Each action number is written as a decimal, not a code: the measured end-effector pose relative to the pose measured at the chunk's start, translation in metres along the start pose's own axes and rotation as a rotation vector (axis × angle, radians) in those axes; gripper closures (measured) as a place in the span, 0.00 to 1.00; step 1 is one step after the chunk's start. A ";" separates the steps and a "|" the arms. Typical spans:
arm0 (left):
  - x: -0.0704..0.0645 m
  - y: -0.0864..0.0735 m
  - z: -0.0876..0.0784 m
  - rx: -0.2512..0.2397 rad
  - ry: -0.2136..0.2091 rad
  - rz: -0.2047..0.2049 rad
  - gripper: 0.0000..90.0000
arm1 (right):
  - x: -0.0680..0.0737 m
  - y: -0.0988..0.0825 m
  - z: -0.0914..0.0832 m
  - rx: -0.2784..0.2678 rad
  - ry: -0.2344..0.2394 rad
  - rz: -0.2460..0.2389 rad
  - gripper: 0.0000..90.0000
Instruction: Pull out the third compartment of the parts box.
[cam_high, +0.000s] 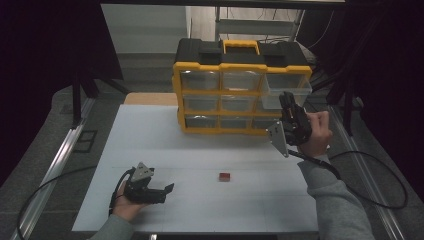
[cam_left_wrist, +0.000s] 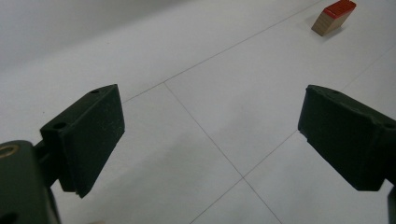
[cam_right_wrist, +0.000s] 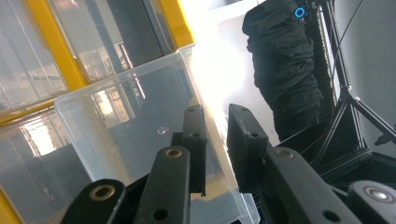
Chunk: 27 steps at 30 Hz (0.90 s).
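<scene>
A yellow and black organizer (cam_high: 240, 65) with clear drawers stands at the back of the white table (cam_high: 150, 140). Its top right drawer (cam_high: 295, 86) is pulled partly out. My right gripper (cam_high: 286, 98) reaches up to that drawer's front. In the right gripper view the drawer's clear wall (cam_right_wrist: 126, 126) runs between the two black jaws, and the right gripper (cam_right_wrist: 217, 121) is shut on it. A small red-topped wooden block (cam_high: 224, 176) lies on the table. My left gripper (cam_high: 168, 191) rests low at the front left, pointing toward the block (cam_left_wrist: 334, 16). The left gripper (cam_left_wrist: 210, 135) is open with nothing between its jaws.
The other clear drawers (cam_high: 220, 102) of the organizer sit closed. A black-draped stand and tripod legs (cam_right_wrist: 285, 70) rise beyond the table's right side. Cables (cam_high: 370, 165) trail from both grippers over the table edges.
</scene>
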<state>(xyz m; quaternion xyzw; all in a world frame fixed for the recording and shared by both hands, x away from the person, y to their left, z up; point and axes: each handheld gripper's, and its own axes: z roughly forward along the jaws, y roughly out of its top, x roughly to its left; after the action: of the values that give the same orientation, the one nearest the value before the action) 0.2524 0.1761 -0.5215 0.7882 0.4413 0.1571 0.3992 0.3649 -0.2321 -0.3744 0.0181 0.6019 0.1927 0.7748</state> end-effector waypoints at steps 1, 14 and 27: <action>0.000 0.000 0.000 -0.001 -0.001 0.000 0.09 | 0.000 0.000 0.000 0.000 0.000 0.000 0.85; 0.001 0.001 -0.003 -0.026 0.014 -0.005 0.09 | 0.000 0.000 -0.002 -0.001 0.003 0.002 0.85; 0.002 0.001 0.000 -0.024 0.022 0.000 0.09 | -0.001 0.001 -0.007 -0.008 -0.001 0.002 0.85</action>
<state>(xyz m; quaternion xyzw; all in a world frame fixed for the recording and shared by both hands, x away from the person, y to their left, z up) 0.2542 0.1776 -0.5203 0.7814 0.4438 0.1712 0.4038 0.3579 -0.2333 -0.3753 0.0158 0.6007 0.1956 0.7750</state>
